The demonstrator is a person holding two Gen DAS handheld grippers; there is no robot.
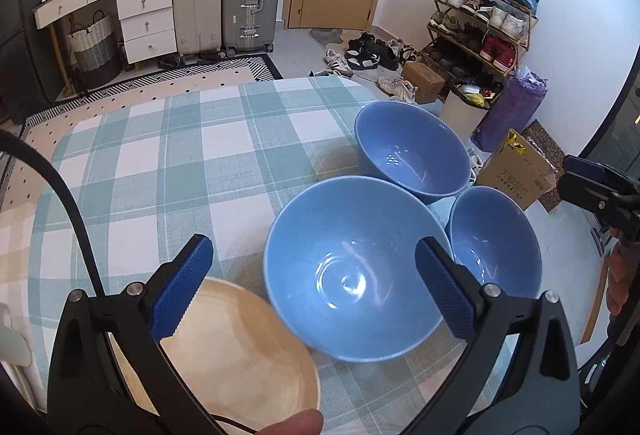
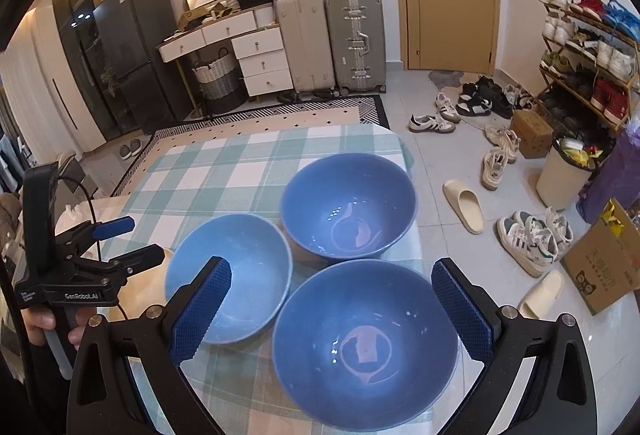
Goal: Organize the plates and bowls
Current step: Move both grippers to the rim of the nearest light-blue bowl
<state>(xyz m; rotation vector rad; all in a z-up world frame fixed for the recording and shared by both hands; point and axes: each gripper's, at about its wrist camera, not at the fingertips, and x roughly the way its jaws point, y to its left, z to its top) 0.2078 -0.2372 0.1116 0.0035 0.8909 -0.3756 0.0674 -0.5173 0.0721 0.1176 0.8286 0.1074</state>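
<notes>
Three blue bowls (image 2: 366, 347) (image 2: 230, 275) (image 2: 348, 207) on checked worktop (image 1: 160, 175); beige plate (image 1: 240, 355) at seven o'clock. Left tongs (image 1: 316, 287) and right tongs (image 2: 332, 307) apart, empty.

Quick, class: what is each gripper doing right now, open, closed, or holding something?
Left gripper: open, holding nothing, above a blue bowl.
Right gripper: open, holding nothing.

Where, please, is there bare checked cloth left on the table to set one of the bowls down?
The wide free patch is the checked tablecloth left of and beyond the three blue bowls, out to its far edge. It is crowded on the right: the far blue bowl, middle blue bowl and right-edge blue bowl cluster tightly, with the tan wooden plate nearest the left gripper.
</notes>
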